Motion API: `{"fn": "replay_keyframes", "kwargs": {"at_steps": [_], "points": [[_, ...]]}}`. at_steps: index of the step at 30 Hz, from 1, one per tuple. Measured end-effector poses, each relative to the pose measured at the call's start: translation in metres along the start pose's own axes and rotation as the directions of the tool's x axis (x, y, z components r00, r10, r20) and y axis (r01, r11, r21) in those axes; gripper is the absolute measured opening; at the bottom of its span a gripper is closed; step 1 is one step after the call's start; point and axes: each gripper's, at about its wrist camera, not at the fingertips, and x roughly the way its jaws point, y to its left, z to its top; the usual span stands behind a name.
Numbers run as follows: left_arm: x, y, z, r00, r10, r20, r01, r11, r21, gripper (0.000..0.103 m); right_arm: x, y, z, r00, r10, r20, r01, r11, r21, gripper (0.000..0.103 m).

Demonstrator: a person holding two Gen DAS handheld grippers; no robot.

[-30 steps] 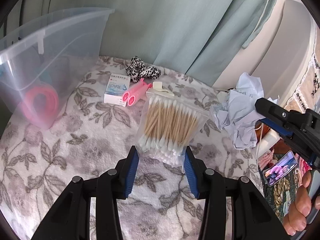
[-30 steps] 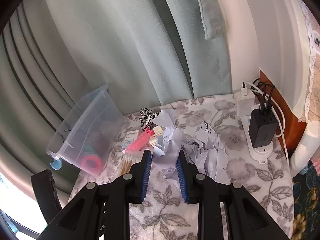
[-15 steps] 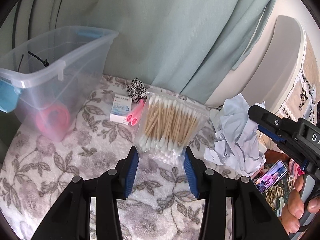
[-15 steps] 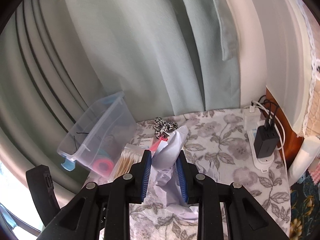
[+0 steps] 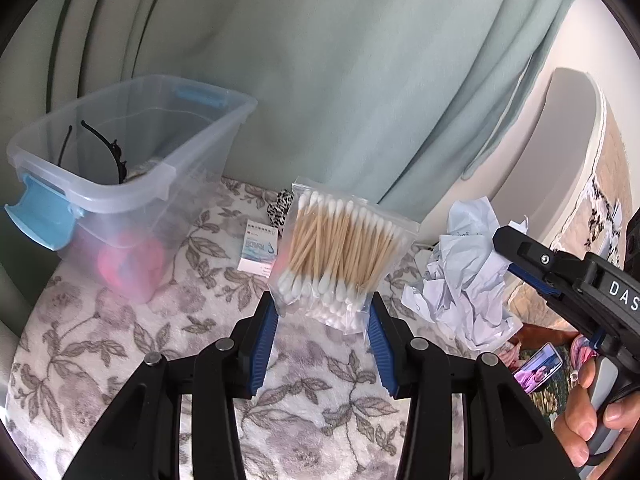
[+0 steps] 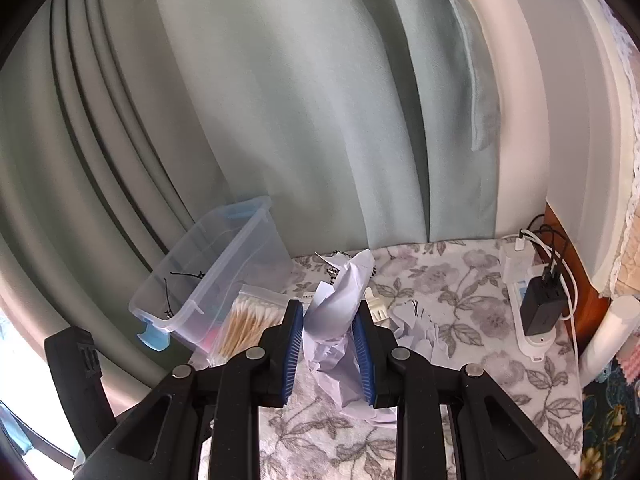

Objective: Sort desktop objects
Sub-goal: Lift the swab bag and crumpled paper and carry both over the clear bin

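My left gripper (image 5: 322, 312) is shut on a clear bag of cotton swabs (image 5: 340, 252), held above the floral cloth. The same cotton swab bag (image 6: 250, 322) shows at lower left in the right wrist view. My right gripper (image 6: 327, 320) is shut on a wad of crumpled pale paper (image 6: 340, 316), lifted off the cloth. In the left wrist view the crumpled paper (image 5: 464, 280) hangs at the right in the other gripper. A clear storage bin (image 5: 120, 184) with blue latches stands at the left, holding a pink roll (image 5: 132, 264) and a black hair band (image 5: 100, 144).
On the cloth behind the bag lie a small white box (image 5: 258, 250) and a leopard-print scrunchie (image 5: 282, 210). More crumpled paper (image 6: 416, 322) and a white clip (image 6: 376, 306) lie mid-table. A power strip with a black charger (image 6: 542, 308) sits right. Curtains hang behind. A person's hand (image 5: 596, 412) holds the right gripper.
Both grippers have risen from the table with their loads. The swab bag and the paper now hang higher, and the bin's open top has come into view.
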Motion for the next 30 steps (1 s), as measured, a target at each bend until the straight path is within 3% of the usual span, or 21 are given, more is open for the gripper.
{"fn": "replay_keyframes", "kwargs": {"at_steps": [18,30], "points": [[-0.050,0.025,0.033,0.990,-0.009,0.141,0.017,0.998,-0.053,0.046,0.001,0.053,0.021,0.998,0.060,0.036,-0.057,0.994,-0.092,0.028],[-0.078,0.070,0.060,0.971,0.060,0.230,-0.035,0.993,-0.108,0.046,0.021,0.105,0.042,0.991,0.125,0.046,-0.116,0.979,-0.170,0.028]]}}
